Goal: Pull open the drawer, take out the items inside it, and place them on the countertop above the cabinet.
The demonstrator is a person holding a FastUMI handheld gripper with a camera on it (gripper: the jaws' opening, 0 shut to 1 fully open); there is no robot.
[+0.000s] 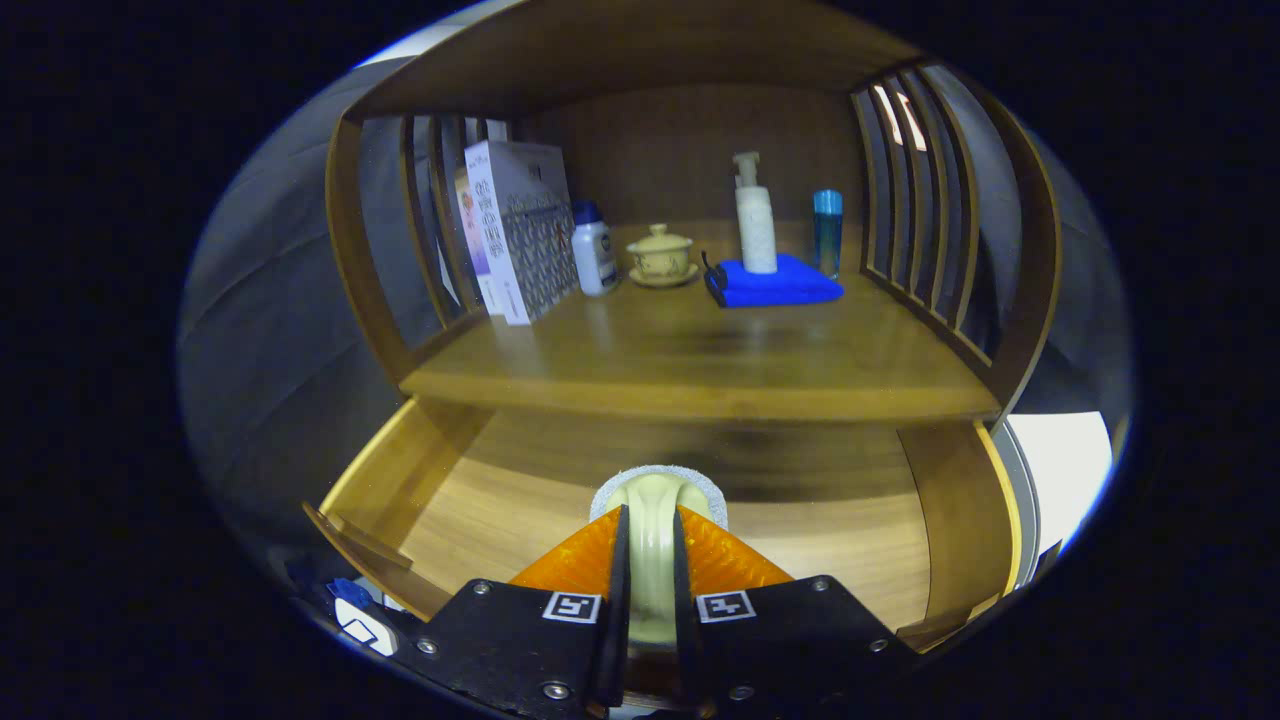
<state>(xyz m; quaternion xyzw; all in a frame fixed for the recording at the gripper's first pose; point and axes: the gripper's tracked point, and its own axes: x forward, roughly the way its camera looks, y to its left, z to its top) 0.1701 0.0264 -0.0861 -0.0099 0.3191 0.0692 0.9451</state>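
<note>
My gripper (651, 520) is shut on a pale cream-coloured item (652, 560) with a grey speckled rim (655, 474) at its far end; both fingers press its sides. It hangs over the open wooden drawer (500, 500), whose bare floor spreads below and ahead of the fingers. Beyond the drawer lies the wooden countertop (700, 360) of the cabinet. On it stand a white pump bottle (755, 215) on a folded blue cloth (775, 282), a small lidded tea cup on a saucer (661, 256) and a white bottle with a blue cap (594, 248).
A patterned box (520, 230) stands at the countertop's left, beside slatted wooden sides. A blue tube (827, 232) is next to the right slats (920, 200). A wooden shelf (640, 50) roofs the countertop. The drawer's side walls (385, 480) flank my fingers.
</note>
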